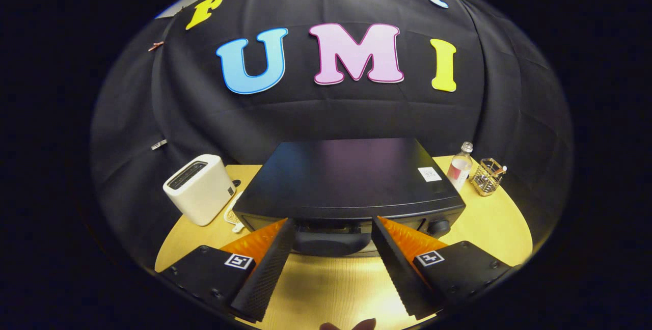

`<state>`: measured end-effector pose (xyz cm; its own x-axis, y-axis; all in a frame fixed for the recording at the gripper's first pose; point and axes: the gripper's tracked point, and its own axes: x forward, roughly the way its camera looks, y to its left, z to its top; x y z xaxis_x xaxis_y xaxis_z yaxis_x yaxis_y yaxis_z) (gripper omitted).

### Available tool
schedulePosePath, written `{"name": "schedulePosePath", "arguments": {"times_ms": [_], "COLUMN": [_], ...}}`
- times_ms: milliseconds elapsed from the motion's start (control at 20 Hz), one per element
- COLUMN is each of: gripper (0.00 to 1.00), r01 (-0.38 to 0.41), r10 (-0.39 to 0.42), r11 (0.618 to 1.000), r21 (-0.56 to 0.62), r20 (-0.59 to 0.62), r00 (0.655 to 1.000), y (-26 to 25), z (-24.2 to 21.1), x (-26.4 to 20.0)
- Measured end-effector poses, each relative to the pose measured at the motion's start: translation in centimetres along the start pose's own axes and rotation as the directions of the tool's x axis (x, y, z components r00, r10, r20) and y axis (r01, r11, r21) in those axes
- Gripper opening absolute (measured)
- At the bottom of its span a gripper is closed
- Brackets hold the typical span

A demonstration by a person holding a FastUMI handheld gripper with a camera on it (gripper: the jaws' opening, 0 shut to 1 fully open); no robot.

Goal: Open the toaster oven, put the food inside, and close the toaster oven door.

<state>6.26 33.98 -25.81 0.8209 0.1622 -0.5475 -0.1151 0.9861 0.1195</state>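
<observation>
gripper: fingers spread wide apart, nothing held between them; the tips reach up to the front of the toaster oven, one at each side of its door, and whether they touch it cannot be told.
toaster oven: black box standing on the table just ahead of the fingers, seen from above and in front; its flat top shows in full, with a small white sticker near the far right corner.
oven door: the dark front panel between the two fingertips; it looks closed, though the steep angle makes this hard to judge.
knob: round dark dial on the right end of the oven's front, just beyond the right fingertip.
table: light wood top, bare between the fingers and the oven.
white toaster: two-slot, upright, ahead and to the left of the left finger, beside the oven's left side and apart from it.
pale item: small flat light-coloured thing on the table between the white toaster and the oven; too hidden to identify.
bottle: clear, upright, beyond the right finger, just beside the oven's far right corner.
wire holder: small gold-coloured basket, right of the bottle, near the cloth wall.
</observation>
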Motion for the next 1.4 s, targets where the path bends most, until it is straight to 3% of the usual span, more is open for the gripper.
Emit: {"name": "schedulePosePath", "arguments": {"times_ms": [350,600,950,1100,1400], "gripper": [1.00,1.00,1.00,0.99,0.99], "r01": [0.074,0.082,0.079,0.077,0.082], "r10": [-0.074,-0.083,-0.077,-0.078,-0.079], "r11": [0.997,0.996,0.997,0.997,0.997], "r21": [-0.038,-0.040,0.018,-0.015,-0.003], "r20": [-0.022,-0.014,-0.096,-0.126,-0.270], "r00": [0.997,0.996,0.992,0.989,0.960], "y": [0.1,0.3,0.2,0.3,-0.1], "z": [-1.4,-2.2,-7.1,-8.9,-14.9], "x": [2.5,0.8,-2.8,-4.0,-4.9]}}
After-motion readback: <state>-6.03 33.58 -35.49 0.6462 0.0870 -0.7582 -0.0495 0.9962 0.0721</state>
